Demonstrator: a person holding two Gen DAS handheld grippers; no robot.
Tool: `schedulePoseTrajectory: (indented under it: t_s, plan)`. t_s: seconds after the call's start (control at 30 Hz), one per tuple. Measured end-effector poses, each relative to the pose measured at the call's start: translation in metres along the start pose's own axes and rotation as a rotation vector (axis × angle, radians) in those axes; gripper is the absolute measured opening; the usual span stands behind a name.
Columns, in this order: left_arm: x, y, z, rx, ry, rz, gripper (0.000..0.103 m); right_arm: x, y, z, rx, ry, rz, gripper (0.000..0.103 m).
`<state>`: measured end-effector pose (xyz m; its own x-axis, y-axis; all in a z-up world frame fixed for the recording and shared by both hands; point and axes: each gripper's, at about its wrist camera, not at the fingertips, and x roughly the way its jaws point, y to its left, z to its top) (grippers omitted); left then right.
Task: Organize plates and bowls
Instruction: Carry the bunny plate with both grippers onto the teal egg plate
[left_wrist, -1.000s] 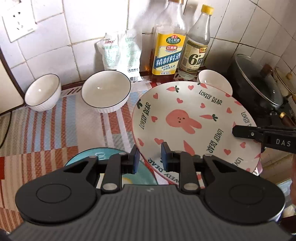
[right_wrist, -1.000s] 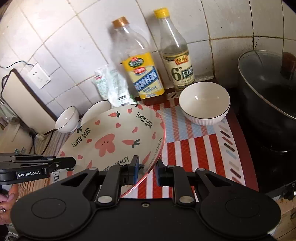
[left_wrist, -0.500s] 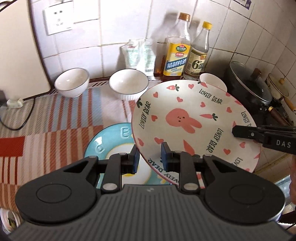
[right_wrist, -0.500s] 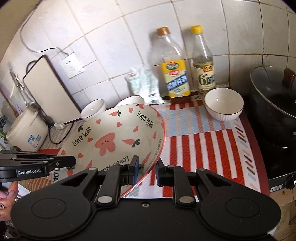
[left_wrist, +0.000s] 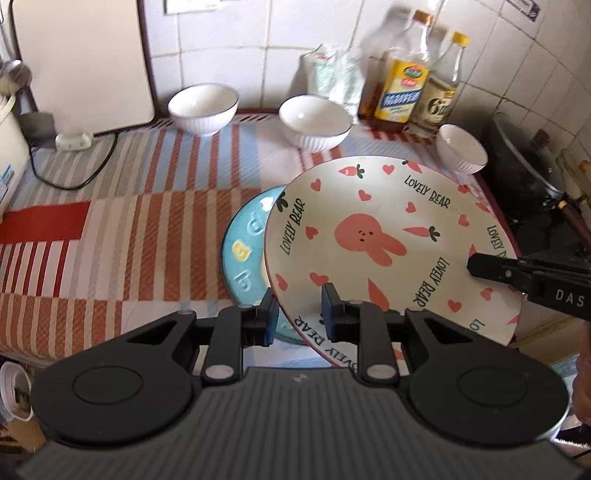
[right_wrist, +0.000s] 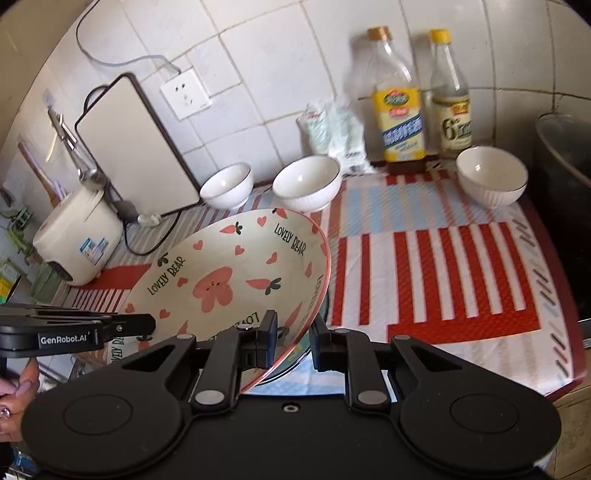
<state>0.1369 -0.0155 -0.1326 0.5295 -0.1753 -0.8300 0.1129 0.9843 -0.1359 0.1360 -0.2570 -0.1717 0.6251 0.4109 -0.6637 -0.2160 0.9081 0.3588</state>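
Holding the rabbit plate (left_wrist: 373, 236) from two opposite sides, both grippers carry it in the air above the counter. The left gripper (left_wrist: 298, 314) pinches the near rim, one finger under the plate and one finger over it. The right gripper (right_wrist: 292, 338) pinches the rim on the other side in the same way; in the left view its tip shows far right, lying on the plate's edge. I think two grips are used because the plate is wide and smooth, and one pinch at the rim could let it tip or slip.

Just below the plate, ahead and a little left of the left gripper, a blue plate (left_wrist: 242, 254) lies on the striped cloth (left_wrist: 110, 229). The rabbit plate covers part of it. My judgement is that the rabbit plate will be stacked on the blue one, so it must be centred first and then lowered level.

Far ahead, near the wall, three white bowls stand apart: left bowl (left_wrist: 203, 107), middle bowl (left_wrist: 314, 122), right bowl (left_wrist: 461, 151). They are not yet stacked. Bottles (left_wrist: 402, 88) stand behind them.
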Motion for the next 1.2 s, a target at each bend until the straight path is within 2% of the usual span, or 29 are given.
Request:
schedulePoseTrajectory:
  t_s: [0.23,0.6,0.73,0.83,1.03,1.2]
  plan:
    - [0.023,0.010,-0.007,-0.007,0.048,0.034,0.022,0.029,0.000,-0.011,0.034,0.065,0.018,0.023]
    - [0.061,0.025,0.002,-0.033,0.111,0.067,0.022,0.071,-0.007,-0.011,0.056,0.152,0.019,0.024]
    - [0.071,0.034,0.005,-0.084,0.147,0.066,0.022,0.084,-0.007,-0.009,0.061,0.178,0.022,0.024]
    - [0.074,0.040,0.007,-0.140,0.177,0.063,0.022,0.090,-0.007,-0.007,0.072,0.200,0.027,0.024]
    - [0.082,0.039,0.009,-0.134,0.212,0.086,0.022,0.097,-0.009,-0.005,0.084,0.229,0.034,0.024]
    - [0.088,0.040,0.009,-0.144,0.244,0.095,0.022,0.099,-0.005,-0.002,0.063,0.238,0.005,0.024]
